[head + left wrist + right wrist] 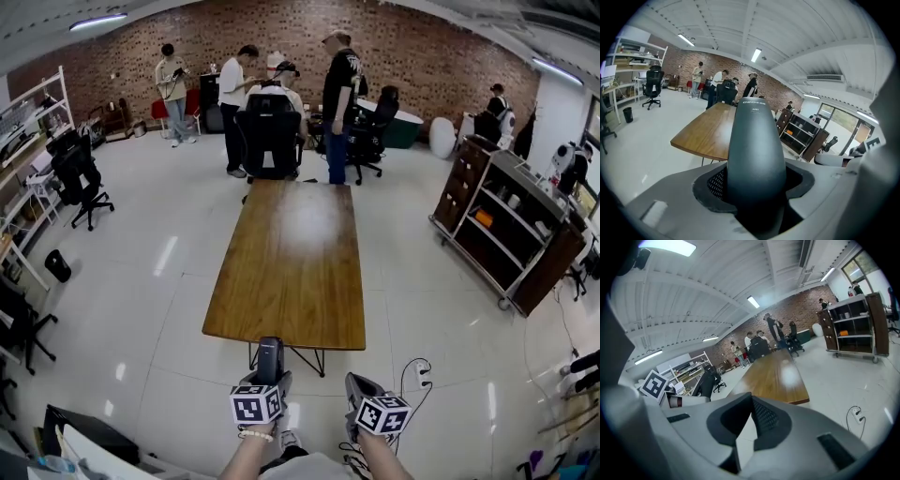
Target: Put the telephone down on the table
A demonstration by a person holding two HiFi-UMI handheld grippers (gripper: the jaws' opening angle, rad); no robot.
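Observation:
A black telephone handset (270,355) (756,150) stands upright between the jaws of my left gripper (270,372) (755,199), which is shut on its lower part. The long wooden table (291,253) (707,132) (777,376) lies ahead, its near edge a short way beyond both grippers. At the bottom of the head view, my right gripper (358,384) (751,400) is beside the left one, over the floor; its pads meet at the tips with nothing between them.
Several people and black office chairs (269,131) crowd the table's far end. A dark wooden shelf cart (506,225) stands at the right and white shelving (23,141) at the left. A power strip with its cable (419,370) lies on the shiny floor near the table's right corner.

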